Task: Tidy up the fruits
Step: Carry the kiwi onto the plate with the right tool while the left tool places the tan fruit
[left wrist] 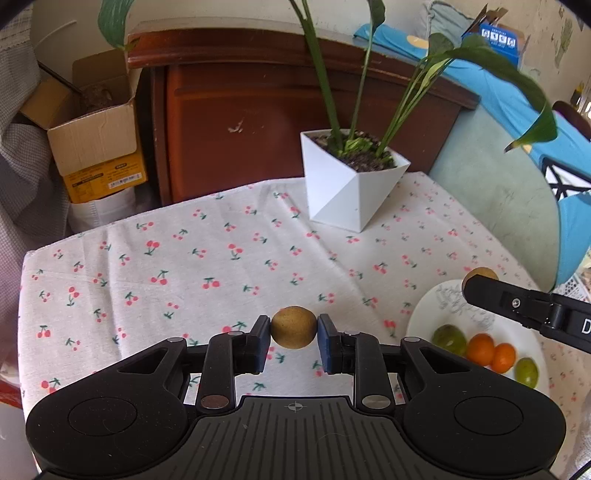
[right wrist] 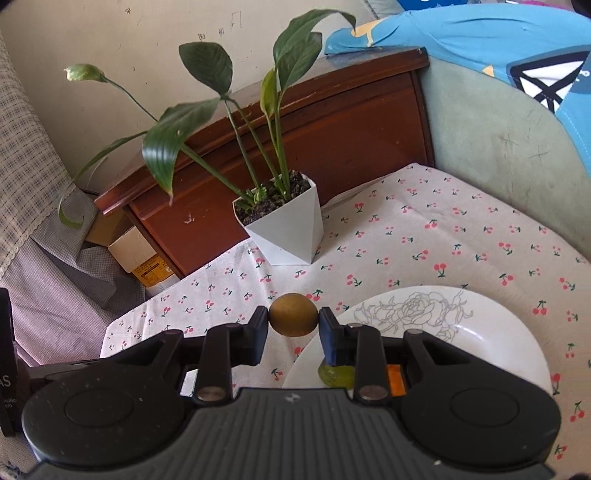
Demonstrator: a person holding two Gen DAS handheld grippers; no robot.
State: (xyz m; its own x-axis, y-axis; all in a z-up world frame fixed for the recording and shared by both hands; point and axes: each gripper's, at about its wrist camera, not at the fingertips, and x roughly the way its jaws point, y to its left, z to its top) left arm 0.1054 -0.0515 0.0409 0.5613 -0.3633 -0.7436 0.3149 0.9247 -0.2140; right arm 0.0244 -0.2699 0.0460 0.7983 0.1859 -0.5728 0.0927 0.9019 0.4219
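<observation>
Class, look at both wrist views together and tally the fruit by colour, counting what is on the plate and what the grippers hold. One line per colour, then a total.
Brown fruit: 2, one in the left gripper, one in the right gripper
Green fruit: 2, on the plate, e.g.
Orange fruit: 2, on the plate, e.g.
Total: 6

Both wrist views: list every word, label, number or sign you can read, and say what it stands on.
"D": white letter on the right hand-held gripper, cut off by the picture's edge.
"AS": white letters on a black body at the left edge of the right wrist view, cut off; the smaller print below is unreadable.
Yellow cardboard box: barcode label, too small to read.
Blue box: white pictograms, blurred.
Wall: faint scribbles, not legible.
</observation>
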